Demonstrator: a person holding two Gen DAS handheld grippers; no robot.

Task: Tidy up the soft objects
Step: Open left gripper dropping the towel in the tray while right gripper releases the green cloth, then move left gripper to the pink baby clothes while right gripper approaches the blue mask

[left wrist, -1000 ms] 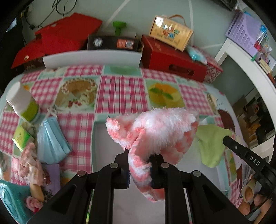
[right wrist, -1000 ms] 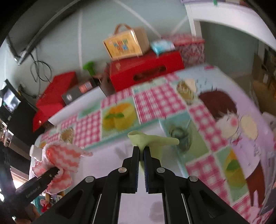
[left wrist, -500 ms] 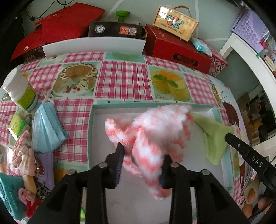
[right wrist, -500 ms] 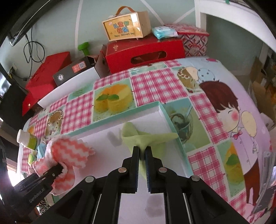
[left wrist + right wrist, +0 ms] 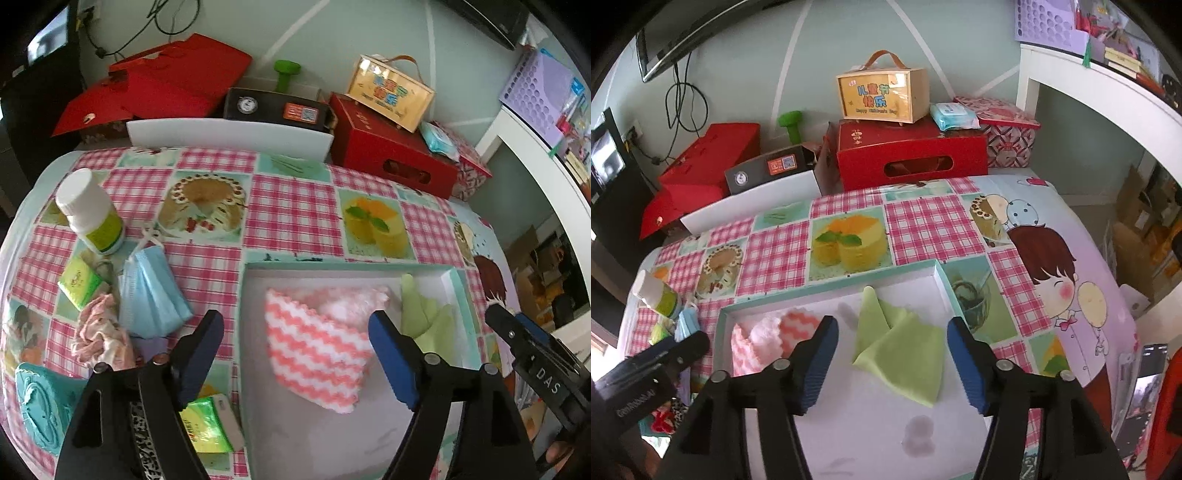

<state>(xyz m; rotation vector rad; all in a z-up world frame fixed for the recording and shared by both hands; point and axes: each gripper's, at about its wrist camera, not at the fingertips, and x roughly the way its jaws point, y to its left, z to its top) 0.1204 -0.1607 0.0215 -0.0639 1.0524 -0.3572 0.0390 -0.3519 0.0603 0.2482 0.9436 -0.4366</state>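
Release step: left gripper [image 5: 295, 345] and right gripper [image 5: 890, 343], jaws just opened and spread, above pink cloth [image 5: 317, 354] and green cloth [image 5: 901, 350] in tray [image 5: 827, 295]. Next, likely: masks [image 5: 151, 291] left of tray.

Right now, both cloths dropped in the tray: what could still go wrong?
1. The pink cloth lies bunched between the open left gripper's fingers; its fuzzy pile could snag a pad on the way out.
2. The green cloth lies half unfolded near the tray wall, between the open right gripper's fingers; a drag could pull it over the rim.
3. The masks and floral cloth outside the tray sit beside a bottle that a reach could tip.
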